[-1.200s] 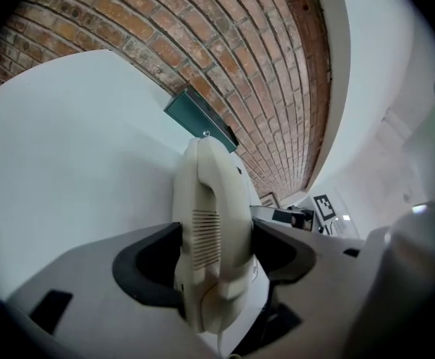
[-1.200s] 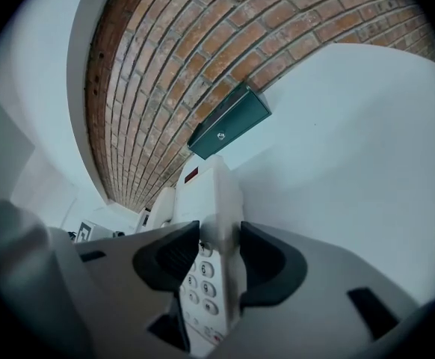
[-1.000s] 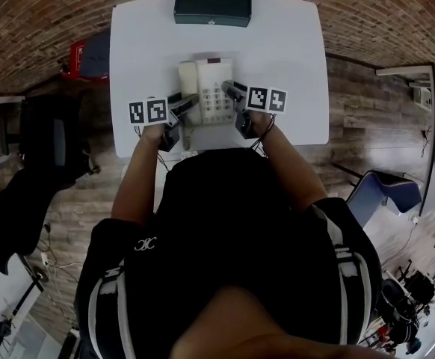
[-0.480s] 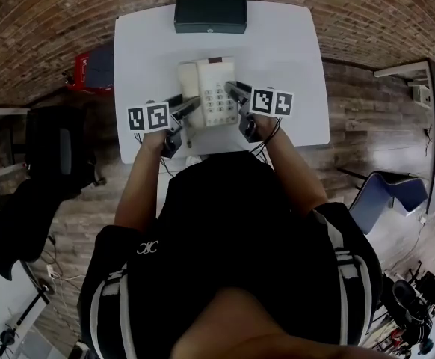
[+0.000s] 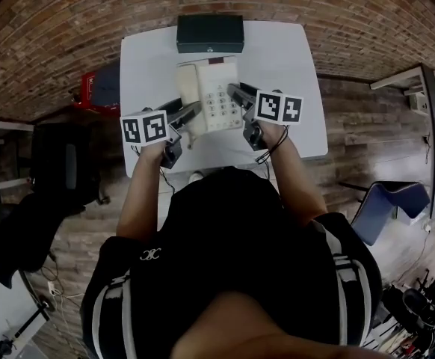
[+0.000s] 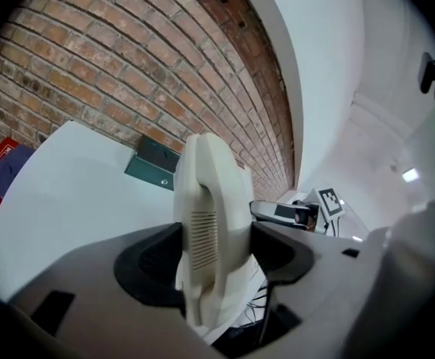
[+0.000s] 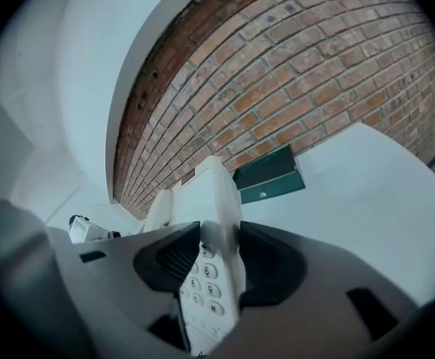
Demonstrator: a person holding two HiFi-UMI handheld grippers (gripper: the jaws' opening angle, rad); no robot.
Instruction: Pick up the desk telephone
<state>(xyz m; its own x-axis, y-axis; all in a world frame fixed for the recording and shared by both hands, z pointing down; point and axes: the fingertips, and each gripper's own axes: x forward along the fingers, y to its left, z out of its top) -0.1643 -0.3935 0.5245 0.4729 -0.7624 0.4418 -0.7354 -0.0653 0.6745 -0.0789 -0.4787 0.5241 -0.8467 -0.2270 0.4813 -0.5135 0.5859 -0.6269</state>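
Telephone: a cream desk telephone (image 5: 210, 96) hangs clear of the white surface (image 5: 292, 73), carried between the two hand-held grippers, one on each of its long sides.
Telephone, parts: the handset (image 5: 189, 88) lies in its cradle on the left side and the keypad (image 5: 219, 99) fills the right side. A cord (image 5: 190, 137) hangs from the edge nearest the person.
Left hand-held gripper (image 5: 190, 112): it comes in at the telephone's left side. Its jaws pinch the handset edge, the dark pads (image 6: 154, 256) pressed against both faces.
Right hand-held gripper (image 5: 236, 94): it comes in at the telephone's right side. Its jaws stand wide but are clamped on the keypad edge, with number keys showing between the pads (image 7: 273, 264).
Marker cubes: one cube (image 5: 144, 128) sits to the left of the telephone and one (image 5: 279, 108) to its right, each over a hand.
Green box (image 5: 210, 33): it lies just beyond the telephone's far end, at the far edge of the surface. In the head view the two overlap slightly.
Brick wall (image 7: 315, 73): it stands behind the telephone, past the box.
Red item (image 5: 98, 88): it sits on the floor, well to the left of the telephone, beside the surface.
Blue chair (image 5: 386, 204): it stands on the wooden floor, far off to the telephone's right.
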